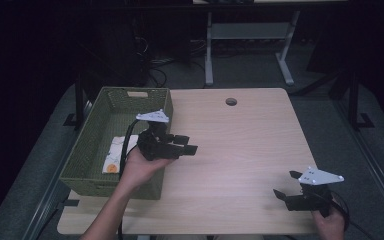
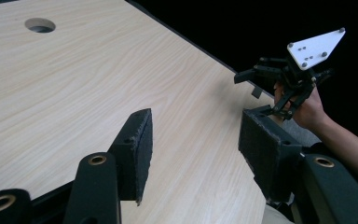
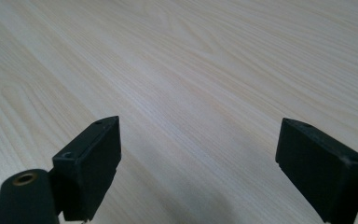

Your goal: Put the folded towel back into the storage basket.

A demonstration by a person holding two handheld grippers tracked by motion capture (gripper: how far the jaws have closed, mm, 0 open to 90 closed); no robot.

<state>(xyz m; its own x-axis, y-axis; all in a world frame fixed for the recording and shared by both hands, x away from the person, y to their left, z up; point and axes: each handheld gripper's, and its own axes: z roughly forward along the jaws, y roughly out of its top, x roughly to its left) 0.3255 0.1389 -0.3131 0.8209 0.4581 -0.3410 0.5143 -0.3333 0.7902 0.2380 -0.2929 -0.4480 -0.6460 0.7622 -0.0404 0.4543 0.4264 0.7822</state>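
My left gripper (image 1: 190, 144) hovers just right of the green woven basket (image 1: 87, 150), its jaws pointing right across the table and standing open with nothing between them. In the left gripper view, the left gripper (image 2: 193, 149) frames bare wood between its two black pads. My right gripper (image 1: 287, 184) rests near the table's front right corner, open and empty, jaws pointing left. The right gripper (image 3: 200, 163) shows bare tabletop between its widely spread jaws. The right gripper (image 2: 249, 79) and its hand also appear far off in the left gripper view. A white packet (image 1: 115, 154) with an orange mark lies in the basket.
The light wooden table (image 1: 240, 145) has a round cable hole (image 1: 231, 101) near its far edge. The basket occupies the left side, partly overhanging. Beyond the table stand a desk frame (image 1: 250, 45) and dark floor.
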